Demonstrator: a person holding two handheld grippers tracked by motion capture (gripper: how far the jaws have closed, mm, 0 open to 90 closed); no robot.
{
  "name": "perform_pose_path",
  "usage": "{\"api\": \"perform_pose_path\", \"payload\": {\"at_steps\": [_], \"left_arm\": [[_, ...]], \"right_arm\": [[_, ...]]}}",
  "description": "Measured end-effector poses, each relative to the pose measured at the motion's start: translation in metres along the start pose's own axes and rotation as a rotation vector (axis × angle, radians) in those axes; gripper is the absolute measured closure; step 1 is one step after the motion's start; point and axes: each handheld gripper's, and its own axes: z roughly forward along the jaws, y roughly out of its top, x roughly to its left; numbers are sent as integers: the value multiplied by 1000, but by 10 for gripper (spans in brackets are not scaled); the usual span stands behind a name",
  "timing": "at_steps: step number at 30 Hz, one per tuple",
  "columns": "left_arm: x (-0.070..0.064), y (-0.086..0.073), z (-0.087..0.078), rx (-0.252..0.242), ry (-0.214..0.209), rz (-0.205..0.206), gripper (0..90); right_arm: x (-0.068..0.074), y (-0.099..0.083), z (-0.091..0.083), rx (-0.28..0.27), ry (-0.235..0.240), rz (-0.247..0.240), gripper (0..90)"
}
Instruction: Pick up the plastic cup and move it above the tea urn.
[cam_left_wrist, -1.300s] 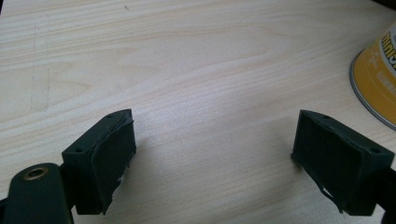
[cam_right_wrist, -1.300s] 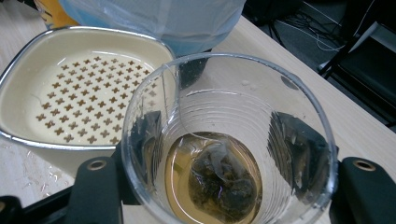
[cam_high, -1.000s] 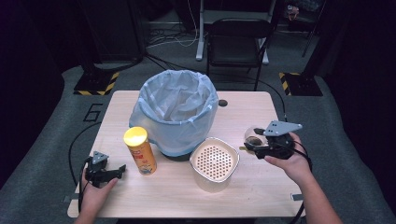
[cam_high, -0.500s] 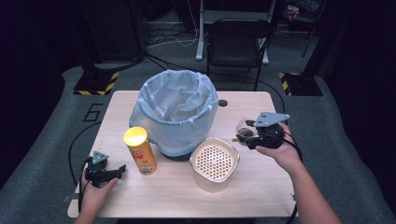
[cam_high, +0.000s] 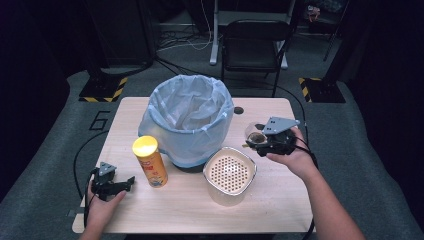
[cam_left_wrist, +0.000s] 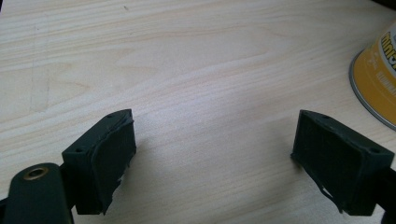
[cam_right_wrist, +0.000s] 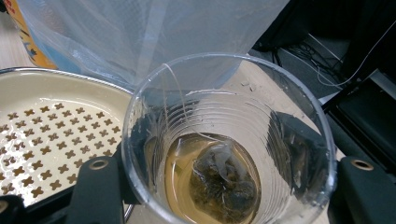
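My right gripper is shut on a clear plastic cup and holds it above the table's right side, next to the bin. A tea bag lies in brown liquid at the cup's bottom, its string running up the wall. Right of the bin and cream strainer the cup is raised a little. My left gripper rests low at the table's front left, open, with bare wood between its fingers. A yellow chip can stands just right of it.
A blue bin lined with a pale plastic bag stands mid-table. A cream perforated strainer bowl sits in front of it. A black chair and cables lie beyond the far edge of the table.
My right gripper has carried the cup leftwards and slightly up, from the table's right edge towards the bin. The left gripper has stayed put.
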Motion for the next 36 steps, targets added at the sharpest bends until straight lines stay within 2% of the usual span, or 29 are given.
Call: {"api": "perform_pose_path", "payload": {"at_steps": [7, 12, 27, 28, 36], "left_arm": [[0, 0, 0, 0, 0, 0, 129], [0, 0, 0, 0, 0, 0, 129], [0, 0, 0, 0, 0, 0, 129], [0, 0, 0, 0, 0, 1, 130], [0, 0, 0, 0, 0, 0, 130]], "right_arm": [[6, 2, 0, -9, -3, -52, 363], [15, 7, -1, -7, -20, -126, 363], [35, 26, -5, -14, -41, -256, 365], [38, 27, -5, -14, -39, -277, 366], [46, 25, 0, -10, -70, -338, 372]]}}
